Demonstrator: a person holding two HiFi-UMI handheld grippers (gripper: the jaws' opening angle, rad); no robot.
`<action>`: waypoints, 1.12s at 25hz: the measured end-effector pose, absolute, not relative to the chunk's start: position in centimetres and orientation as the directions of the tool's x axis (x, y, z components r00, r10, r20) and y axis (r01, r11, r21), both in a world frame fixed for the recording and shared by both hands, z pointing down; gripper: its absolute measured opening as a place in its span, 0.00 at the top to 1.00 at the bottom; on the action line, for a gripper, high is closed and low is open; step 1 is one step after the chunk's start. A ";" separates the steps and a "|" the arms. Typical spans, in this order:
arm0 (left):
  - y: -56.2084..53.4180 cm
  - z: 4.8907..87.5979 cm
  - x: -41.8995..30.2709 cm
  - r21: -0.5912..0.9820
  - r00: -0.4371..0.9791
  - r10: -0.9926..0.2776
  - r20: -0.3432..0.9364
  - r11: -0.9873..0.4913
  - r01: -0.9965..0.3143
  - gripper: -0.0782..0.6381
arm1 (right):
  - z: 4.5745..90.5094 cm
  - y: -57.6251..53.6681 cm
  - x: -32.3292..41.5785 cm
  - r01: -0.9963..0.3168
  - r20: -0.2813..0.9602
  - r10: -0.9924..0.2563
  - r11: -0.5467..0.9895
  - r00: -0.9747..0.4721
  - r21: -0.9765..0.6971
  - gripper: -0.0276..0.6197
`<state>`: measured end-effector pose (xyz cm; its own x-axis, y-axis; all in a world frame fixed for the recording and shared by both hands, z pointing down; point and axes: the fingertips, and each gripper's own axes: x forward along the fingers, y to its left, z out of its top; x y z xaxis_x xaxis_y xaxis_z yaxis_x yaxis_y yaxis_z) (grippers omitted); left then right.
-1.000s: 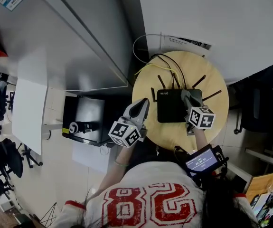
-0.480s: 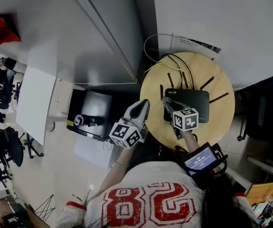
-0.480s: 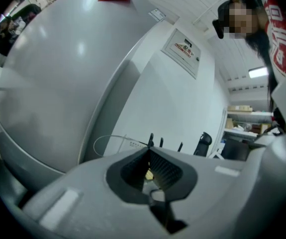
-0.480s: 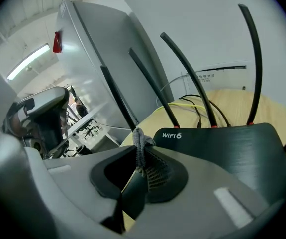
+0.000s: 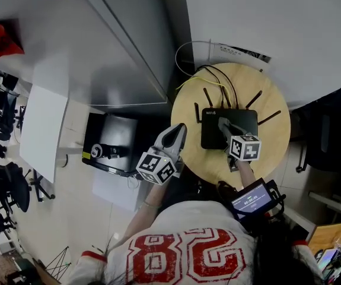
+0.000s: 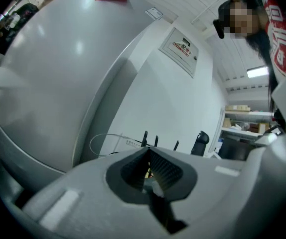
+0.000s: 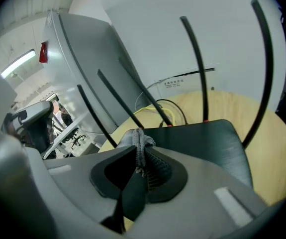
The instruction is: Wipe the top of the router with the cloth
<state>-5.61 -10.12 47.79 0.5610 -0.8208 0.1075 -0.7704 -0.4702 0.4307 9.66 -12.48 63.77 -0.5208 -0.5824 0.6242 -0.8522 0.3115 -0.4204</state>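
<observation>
A black router [image 5: 241,125] with several thin antennas lies on a small round wooden table [image 5: 274,153]. My right gripper [image 5: 222,123] rests over the left-middle of the router's top, shut on a small bunched grey cloth [image 7: 139,139]. In the right gripper view the cloth sticks out past the jaw tips, just above the router's [image 7: 207,141] dark top. My left gripper [image 5: 178,129] hangs off the table's left edge, clear of the router. In the left gripper view its jaws [image 6: 150,169] stand shut with nothing between them.
Yellow and black cables [image 5: 214,79] run off the table's back toward the white wall. A grey partition [image 5: 117,52] stands to the left, with a black box [image 5: 108,144] on the floor below it. A dark chair [image 5: 327,135] stands at the right.
My right gripper swept the cloth from the router's right part to its left edge, then back toward the middle. The left gripper has stayed in place.
</observation>
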 end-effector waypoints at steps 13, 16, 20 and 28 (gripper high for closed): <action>-11.1 48.0 0.2 0.442 0.656 -0.749 0.097 -0.558 -0.703 0.89 | 64.1 -12.0 23.7 -0.932 0.654 -0.693 0.073 -0.303 -0.354 0.89; -11.1 48.0 1.3 0.444 0.668 -0.738 0.097 -0.569 -0.692 0.89 | 64.2 -11.6 24.9 -0.934 0.657 -0.696 0.057 -0.291 -0.353 0.89; -11.2 48.2 1.6 0.443 0.668 -0.738 0.102 -0.567 -0.694 0.89 | 64.0 -11.4 24.6 -0.933 0.655 -0.697 0.057 -0.292 -0.355 0.89; -10.9 48.2 -0.8 0.434 0.626 -0.772 0.110 -0.529 -0.729 0.89 | 63.1 -11.2 14.8 -0.877 0.610 -0.645 0.222 -0.460 -0.426 0.89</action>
<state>-0.77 -10.92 48.22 0.6258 -0.7722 0.1101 -0.7293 -0.5292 0.4337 14.85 -11.16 63.14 -0.4599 -0.6449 0.6105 -0.8770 0.2219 -0.4262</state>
